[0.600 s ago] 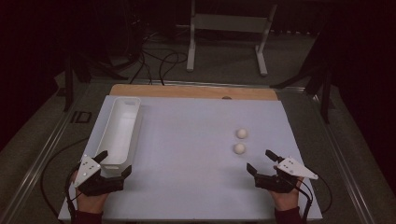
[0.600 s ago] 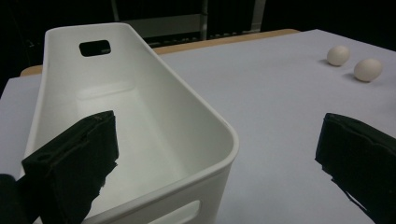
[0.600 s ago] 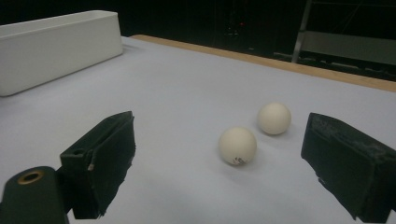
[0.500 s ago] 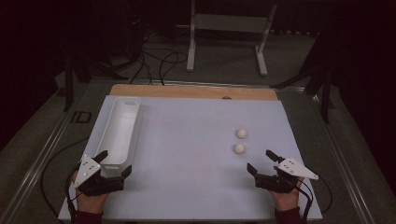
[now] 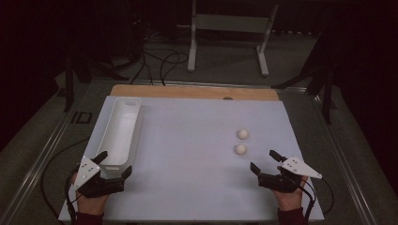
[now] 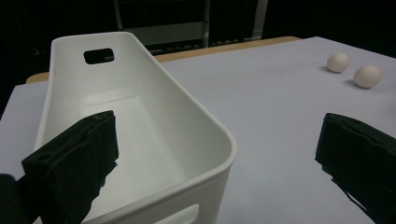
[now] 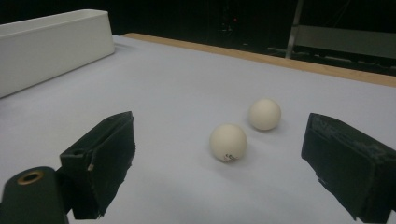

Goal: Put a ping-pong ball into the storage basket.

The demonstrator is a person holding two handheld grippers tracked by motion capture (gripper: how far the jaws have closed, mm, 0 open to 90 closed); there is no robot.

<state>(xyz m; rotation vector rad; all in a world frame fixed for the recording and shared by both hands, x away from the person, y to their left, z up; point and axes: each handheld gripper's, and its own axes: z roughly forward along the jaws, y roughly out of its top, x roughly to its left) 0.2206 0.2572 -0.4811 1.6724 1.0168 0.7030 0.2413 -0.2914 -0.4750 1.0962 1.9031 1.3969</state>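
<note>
The nearer ball [image 5: 241,149] is what my right gripper [image 5: 268,161] points at. It lies on the white mat [image 5: 187,154] at about four o'clock from the mat's middle, and in the right gripper view I see it [image 7: 228,142] just ahead of the jaws, closer to the left jaw than the right, with a small dark mark low on its skin. The farther ball [image 5: 242,134] sits just beside it at twelve o'clock in the high view, near but apart as far as I can tell; from the right gripper view it [image 7: 264,114] shows at about one o'clock from the nearer one.

My right gripper rests at the mat's near right, roughly five o'clock from the nearer ball, jaws spread wide and released, nothing between the pads, no contact with either ball.

Well apart, along the mat's left edge at nine o'clock, stands the long white bin [image 5: 119,131], upright, running away from me. My left gripper [image 5: 114,163] is at the bin's near end, jaws also released and wide. In the left gripper view one jaw sits over the bin's [image 6: 140,126] inside and the other outside over the mat, straddling the near right corner without squeezing it; whether a pad touches the wall I cannot tell. Both balls show there at about two o'clock.
</note>
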